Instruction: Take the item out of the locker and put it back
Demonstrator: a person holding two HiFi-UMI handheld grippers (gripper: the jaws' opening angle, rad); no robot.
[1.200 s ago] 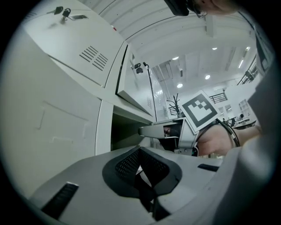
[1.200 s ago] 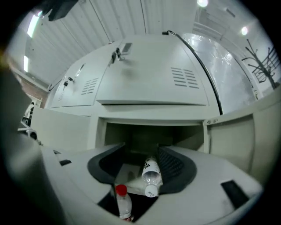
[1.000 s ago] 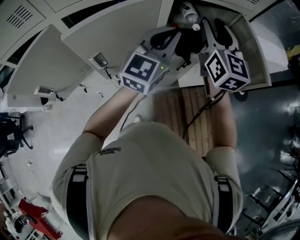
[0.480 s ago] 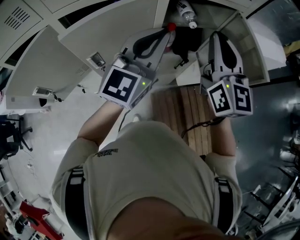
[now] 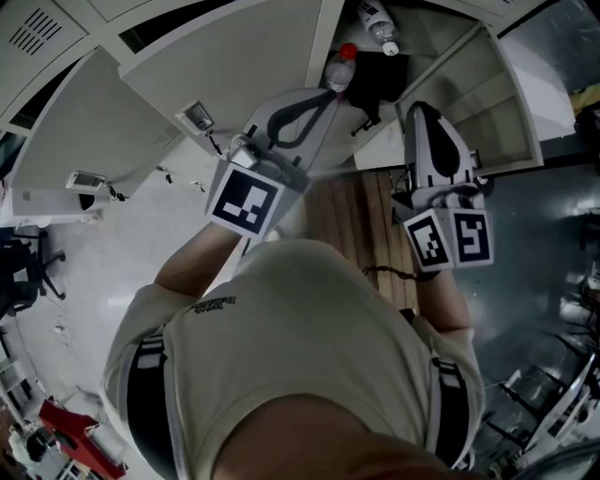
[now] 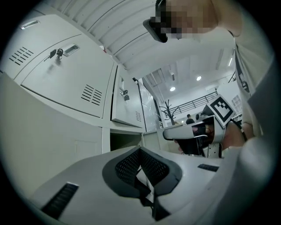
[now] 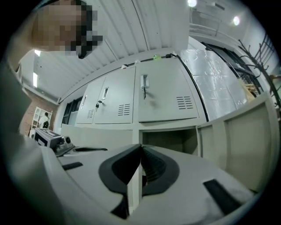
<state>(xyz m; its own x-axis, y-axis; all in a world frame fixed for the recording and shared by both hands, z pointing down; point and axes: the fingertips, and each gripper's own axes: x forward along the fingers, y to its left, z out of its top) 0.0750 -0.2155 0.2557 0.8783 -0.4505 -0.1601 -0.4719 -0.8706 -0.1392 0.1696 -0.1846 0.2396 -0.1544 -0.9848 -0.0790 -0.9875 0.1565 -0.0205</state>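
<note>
The right claw (image 5: 424,109) has just been closing on nothing. Like the left claw (image 5: 327,92), also together and empty, it has pulled back from the locker (image 5: 441,37). The red-capped bottle (image 5: 339,67) sits inside, seemingly returned.

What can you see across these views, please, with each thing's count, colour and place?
lockers: one bank, pale grey, across the top of the head view, several doors open
red-capped bottle: one, clear, in the open compartment
white-capped bottle: one, clear, at the top edge
black item: one, black, beside the red-capped bottle
wooden slats: one patch, brown, floor below the lockers
shirt: one, beige, the person's back
left gripper: white, jaws together, empty
right gripper: white, jaws together, empty
</note>
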